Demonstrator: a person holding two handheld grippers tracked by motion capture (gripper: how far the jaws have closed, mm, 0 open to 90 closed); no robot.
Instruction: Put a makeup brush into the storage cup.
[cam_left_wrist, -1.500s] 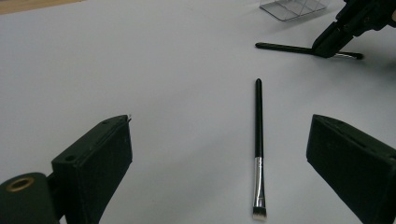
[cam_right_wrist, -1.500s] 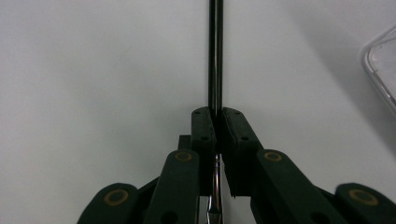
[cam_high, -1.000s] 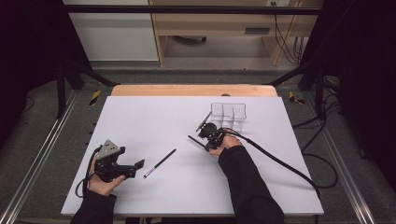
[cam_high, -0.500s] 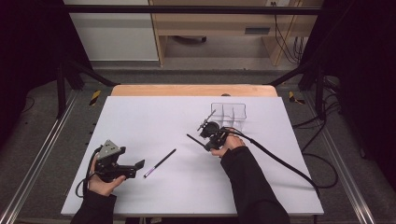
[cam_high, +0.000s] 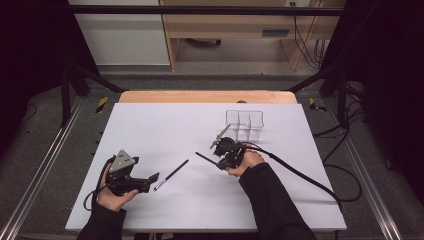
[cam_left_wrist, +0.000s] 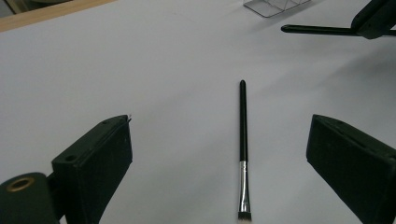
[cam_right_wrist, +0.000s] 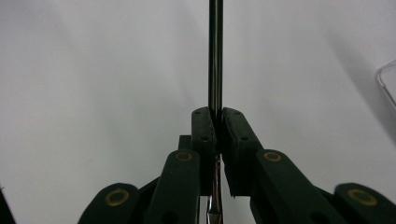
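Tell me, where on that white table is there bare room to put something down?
The far-left stretch of the white table, beyond the left gripper, is bare, as is the near-right corner beside the sleeve. It is crowded mid-table: the loose brush, the right gripper clamping a second brush, and the clear organizer behind.

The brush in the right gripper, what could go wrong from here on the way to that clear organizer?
The right gripper pinches the held brush on its thin handle, so it could pivot or slip. Its long handle end sticks out sideways and might catch the clear organizer wall. The left gripper is open around the second brush.
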